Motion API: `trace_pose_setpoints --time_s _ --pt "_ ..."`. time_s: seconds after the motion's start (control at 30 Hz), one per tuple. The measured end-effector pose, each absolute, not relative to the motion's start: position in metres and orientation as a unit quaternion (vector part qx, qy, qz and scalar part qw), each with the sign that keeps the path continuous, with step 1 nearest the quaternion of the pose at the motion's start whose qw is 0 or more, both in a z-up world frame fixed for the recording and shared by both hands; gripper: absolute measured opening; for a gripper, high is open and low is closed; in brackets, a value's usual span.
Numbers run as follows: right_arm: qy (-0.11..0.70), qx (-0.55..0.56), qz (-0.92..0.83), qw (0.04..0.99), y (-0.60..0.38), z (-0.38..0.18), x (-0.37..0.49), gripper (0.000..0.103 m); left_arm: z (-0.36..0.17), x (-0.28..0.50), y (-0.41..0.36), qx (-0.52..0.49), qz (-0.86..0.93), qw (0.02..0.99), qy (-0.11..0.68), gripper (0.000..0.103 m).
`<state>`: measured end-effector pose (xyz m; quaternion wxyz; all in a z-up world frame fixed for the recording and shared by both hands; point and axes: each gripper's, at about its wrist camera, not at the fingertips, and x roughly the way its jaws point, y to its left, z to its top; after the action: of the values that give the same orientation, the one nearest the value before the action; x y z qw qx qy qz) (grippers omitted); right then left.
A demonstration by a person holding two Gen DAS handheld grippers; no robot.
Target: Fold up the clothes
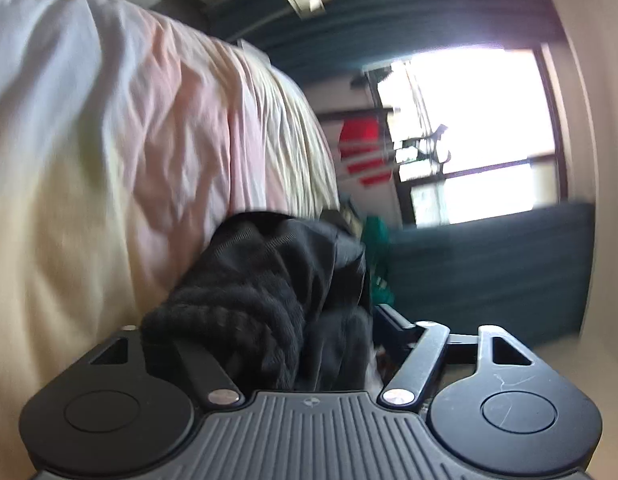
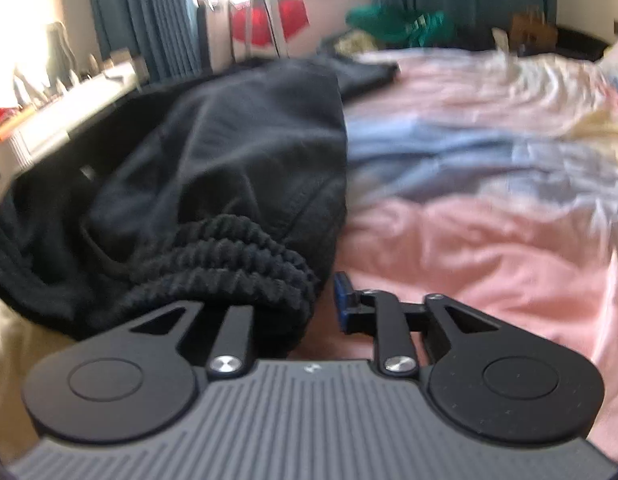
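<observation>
**Both grippers at the ribbed band of black sweatpants on the bed**

Seen in the right wrist view: black sweatpants [image 2: 213, 152] lying bunched on the pink-and-blue bed sheet [image 2: 469, 216], ribbed elastic band [image 2: 237, 256] nearest the camera, the rest of the cloth running away toward the curtained window and slightly left. Long axis judged roughly in line with the right gripper's own pointing direction, though too crumpled and blurred to be sure.

Right gripper [image 2: 301, 304]: ribbed band draped over the left finger and hiding it; blue-padded right finger [image 2: 343, 304] standing bare just beside the cloth, with sheet showing between. Looks parted rather than pinching, yet cannot tell for certain, one finger being covered.

Left gripper [image 1: 293, 344]: camera rolled hard to one side, bed sheet [image 1: 129, 140] rising as a wall on the left, window on the right. Same ribbed band [image 1: 229, 320] bulging up between the linkages and covering the left finger; right finger tip [image 1: 389, 320] touching or just beside the cloth edge. Probably clamped on the band, but not plainly shown.

Judged relation for the coming move: garment straight ahead of both grippers, band end at hand, far end well apart toward the green clothes [image 2: 397, 24] at the bed's far side. Neither hand clearly nearer. Likely call: secure both holds, then draw the band over along that axis.
</observation>
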<state>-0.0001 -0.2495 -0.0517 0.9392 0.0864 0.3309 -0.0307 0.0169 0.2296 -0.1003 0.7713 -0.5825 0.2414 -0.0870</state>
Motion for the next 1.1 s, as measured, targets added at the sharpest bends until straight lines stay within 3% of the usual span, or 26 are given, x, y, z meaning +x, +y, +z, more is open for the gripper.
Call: trace_pose_setpoints --time_s 0.07,0.13,0.17,0.2,0.23,0.27,0.5,0.73,0.83,1.1 --pt "0.339 0.083 -0.038 0.936 -0.249 -0.058 0.001 0.045 -0.103 0.021 0.234 -0.591 -0.075 0.769 0.232 0.055" --pt "0.334 0.087 -0.041 0.938 -0.246 -0.059 -0.001 0.047 -0.102 0.028 0.244 -0.591 -0.059 0.772 0.227 0.04" --pt "0.332 0.087 -0.04 0.938 -0.245 -0.059 -0.002 0.045 -0.101 0.032 0.247 -0.587 -0.053 0.774 0.23 0.02" --pt "0.327 0.083 -0.035 0.941 -0.241 -0.057 -0.004 0.03 -0.098 0.039 0.25 -0.579 -0.048 0.778 0.238 0.012" --pt "0.318 0.078 -0.024 0.945 -0.235 -0.053 -0.008 0.021 -0.092 0.044 0.251 -0.57 -0.045 0.784 0.242 0.01" --pt "0.309 0.073 -0.011 0.948 -0.228 -0.048 -0.013 0.015 -0.082 0.049 0.251 -0.558 -0.044 0.793 0.242 0.009" --pt "0.259 0.087 0.085 0.958 -0.157 -0.007 -0.046 0.015 0.024 0.096 0.277 -0.464 -0.058 0.858 0.211 0.008" --pt "0.239 0.138 0.238 0.931 -0.039 0.014 -0.011 0.016 0.11 0.166 0.34 -0.364 0.015 0.913 0.183 0.008" --pt "0.239 0.145 0.289 0.916 0.01 0.004 0.016 0.017 0.1 0.2 0.367 -0.309 0.072 0.925 0.211 0.008" --pt "0.312 0.132 0.303 0.891 0.052 -0.067 0.066 0.022 -0.017 0.268 0.399 -0.263 0.114 0.905 0.313 0.009"
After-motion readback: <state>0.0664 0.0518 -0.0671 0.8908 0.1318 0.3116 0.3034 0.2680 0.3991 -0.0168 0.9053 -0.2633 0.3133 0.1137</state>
